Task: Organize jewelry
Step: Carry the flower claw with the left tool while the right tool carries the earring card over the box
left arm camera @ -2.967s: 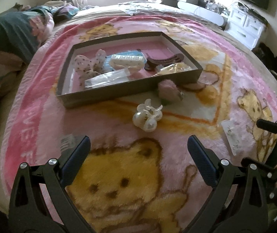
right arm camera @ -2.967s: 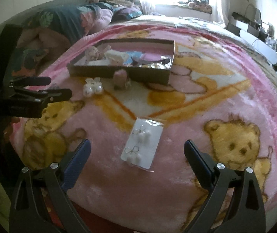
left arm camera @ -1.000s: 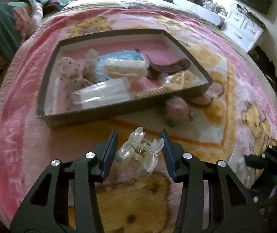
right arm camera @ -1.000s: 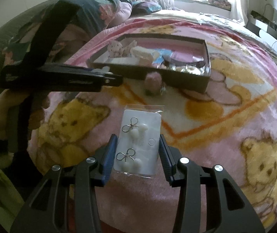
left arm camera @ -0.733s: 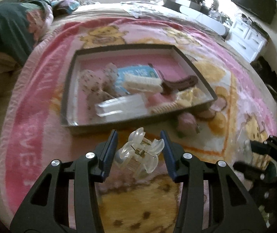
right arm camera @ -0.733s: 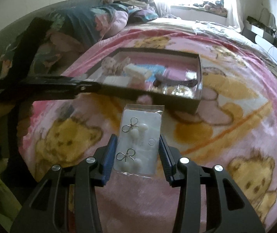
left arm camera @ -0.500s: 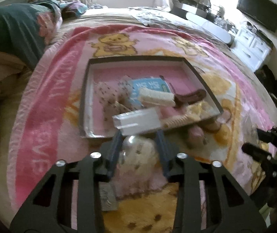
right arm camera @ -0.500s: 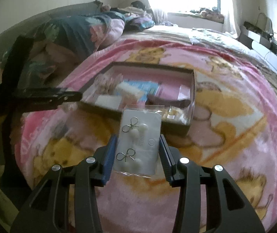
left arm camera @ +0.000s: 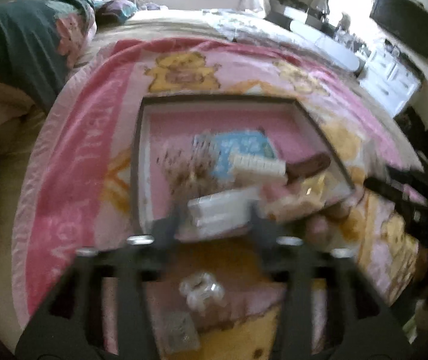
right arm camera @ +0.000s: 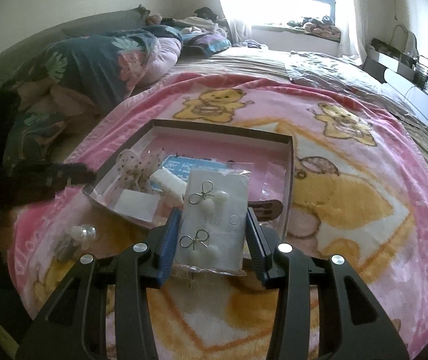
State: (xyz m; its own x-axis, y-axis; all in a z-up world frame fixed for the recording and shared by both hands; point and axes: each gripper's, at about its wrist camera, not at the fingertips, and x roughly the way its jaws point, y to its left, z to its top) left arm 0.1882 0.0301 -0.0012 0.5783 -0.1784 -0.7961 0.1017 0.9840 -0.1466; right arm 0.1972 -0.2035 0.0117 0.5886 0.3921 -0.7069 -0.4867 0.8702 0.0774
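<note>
Earring card (right arm camera: 214, 225) is riding clamped in right gripper (right arm camera: 212, 237) toward tray (right arm camera: 288, 162) at twelve o'clock; left gripper (left arm camera: 215, 219), just opening, gaping empty above dropped clip (left arm camera: 202, 292).

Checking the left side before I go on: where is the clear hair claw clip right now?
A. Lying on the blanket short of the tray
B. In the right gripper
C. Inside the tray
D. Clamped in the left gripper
A: the clear hair claw clip lies loose on the blanket, short of the tray; the left gripper holds nothing.
</note>
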